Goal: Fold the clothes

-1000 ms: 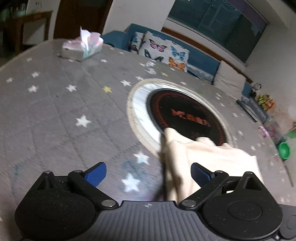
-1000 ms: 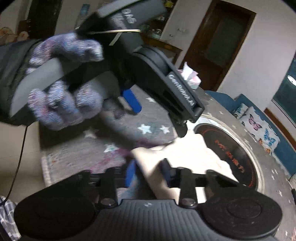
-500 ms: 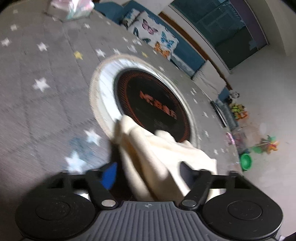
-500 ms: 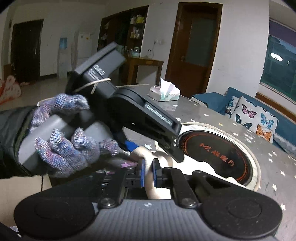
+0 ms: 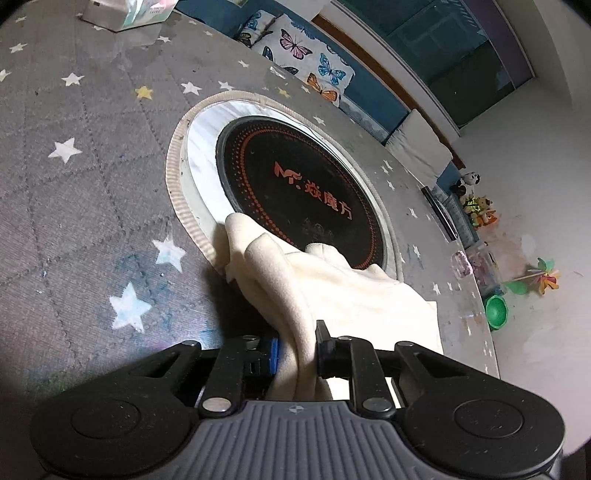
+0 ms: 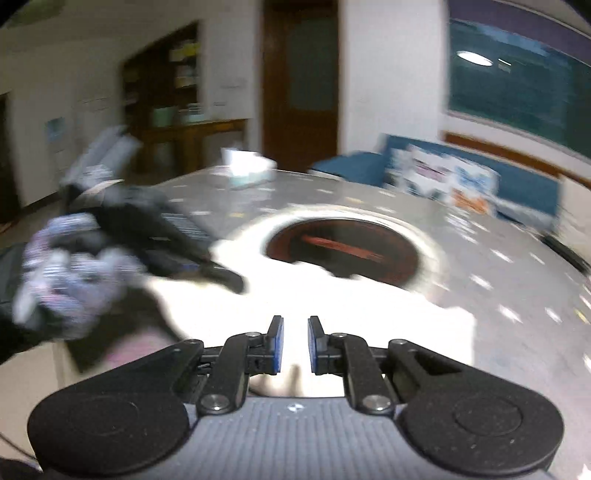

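Note:
A cream cloth (image 5: 332, 291) lies bunched on the grey star-patterned table cover, partly over the edge of the round black cooktop (image 5: 295, 192). My left gripper (image 5: 297, 347) is shut on a fold of the cloth at its near end. In the blurred right wrist view the cloth (image 6: 332, 295) lies under my right gripper (image 6: 295, 343), whose jaws stand a little apart with nothing clearly pinched. The left gripper (image 6: 221, 275), held by a gloved hand (image 6: 70, 266), shows at the left of that view, touching the cloth.
A tissue box (image 5: 125, 14) stands at the table's far left. A sofa with butterfly cushions (image 5: 295, 48) runs behind the table. A green bowl (image 5: 496, 312) and toys lie on the floor at the right. A wooden door (image 6: 299, 81) is behind.
My left gripper has closed onto the cloth fold. My right gripper has let go of the cloth, opened slightly and swung quickly to the right; its view is now blurred.

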### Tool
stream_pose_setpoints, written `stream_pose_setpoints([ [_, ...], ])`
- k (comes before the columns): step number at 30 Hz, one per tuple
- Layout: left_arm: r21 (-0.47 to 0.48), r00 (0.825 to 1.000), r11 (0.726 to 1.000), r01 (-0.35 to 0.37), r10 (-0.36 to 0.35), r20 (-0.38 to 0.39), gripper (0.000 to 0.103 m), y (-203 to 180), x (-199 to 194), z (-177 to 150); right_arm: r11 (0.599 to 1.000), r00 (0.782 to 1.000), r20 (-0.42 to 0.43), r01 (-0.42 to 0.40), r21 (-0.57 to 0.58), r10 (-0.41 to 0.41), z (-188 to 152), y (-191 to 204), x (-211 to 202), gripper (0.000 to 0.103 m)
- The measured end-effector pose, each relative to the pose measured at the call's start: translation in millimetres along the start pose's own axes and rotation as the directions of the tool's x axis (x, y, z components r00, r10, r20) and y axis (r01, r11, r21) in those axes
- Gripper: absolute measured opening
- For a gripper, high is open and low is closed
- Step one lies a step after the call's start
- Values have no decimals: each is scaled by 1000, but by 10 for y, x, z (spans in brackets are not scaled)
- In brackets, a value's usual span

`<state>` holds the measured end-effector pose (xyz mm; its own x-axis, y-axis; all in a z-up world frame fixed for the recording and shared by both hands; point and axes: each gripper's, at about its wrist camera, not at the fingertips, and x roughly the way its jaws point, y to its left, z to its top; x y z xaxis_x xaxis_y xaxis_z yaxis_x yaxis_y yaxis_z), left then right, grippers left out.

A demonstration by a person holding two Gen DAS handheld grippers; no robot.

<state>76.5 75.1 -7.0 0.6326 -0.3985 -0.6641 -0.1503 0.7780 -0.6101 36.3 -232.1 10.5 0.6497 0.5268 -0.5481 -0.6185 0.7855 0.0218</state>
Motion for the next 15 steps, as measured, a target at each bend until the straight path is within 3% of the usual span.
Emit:
stream_pose_setpoints([
  [5, 6, 1000, 1000, -11, 11, 3, 20, -13, 9, -3, 990, 992, -88, 101, 97, -93, -204, -422, 131, 10],
  [11, 12, 1000, 1000, -19, 19, 6, 20, -25, 15, -8, 984, 994, -60, 100, 149, -92, -145, -599, 102, 10],
  [15, 15, 1000, 1000, -22, 22, 8, 20, -31, 14, -13, 983, 993, -76, 96, 154, -85, -89, -659, 314, 10],
])
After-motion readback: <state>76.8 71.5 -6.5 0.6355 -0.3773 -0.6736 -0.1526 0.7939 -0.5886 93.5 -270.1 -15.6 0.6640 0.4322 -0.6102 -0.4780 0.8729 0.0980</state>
